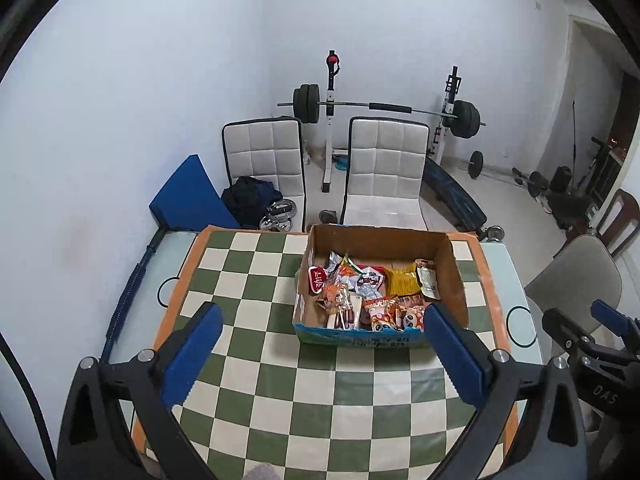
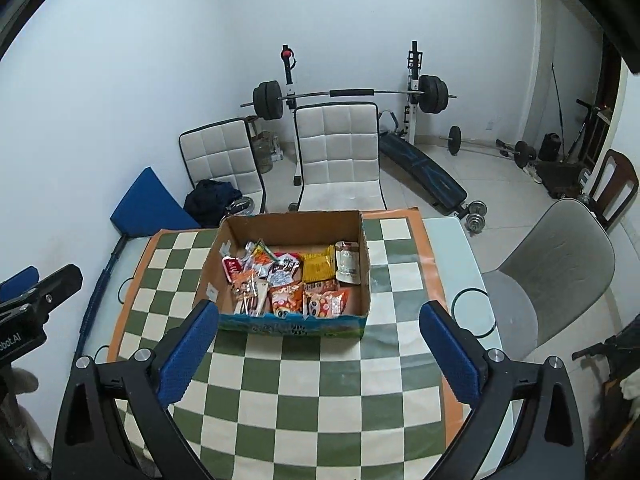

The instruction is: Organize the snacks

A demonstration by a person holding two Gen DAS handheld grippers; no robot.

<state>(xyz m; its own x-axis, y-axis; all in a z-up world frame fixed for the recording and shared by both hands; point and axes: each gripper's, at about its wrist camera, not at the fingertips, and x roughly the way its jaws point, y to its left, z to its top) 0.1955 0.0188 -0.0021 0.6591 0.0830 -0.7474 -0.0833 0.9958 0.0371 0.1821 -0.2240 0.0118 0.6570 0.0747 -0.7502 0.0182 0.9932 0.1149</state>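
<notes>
An open cardboard box stands on the green and cream checkered mat; it also shows in the right wrist view. It holds several snack packets, among them a yellow pack and orange packs. My left gripper is open and empty, hovering above the mat in front of the box. My right gripper is open and empty, also in front of the box. The right gripper also shows in the left wrist view, and the left gripper in the right wrist view.
Two white quilted chairs stand behind the table, one with dark clothes. A grey chair is at the right. A barbell rack, a bench and weights stand by the wall. The glass table edge shows past the mat.
</notes>
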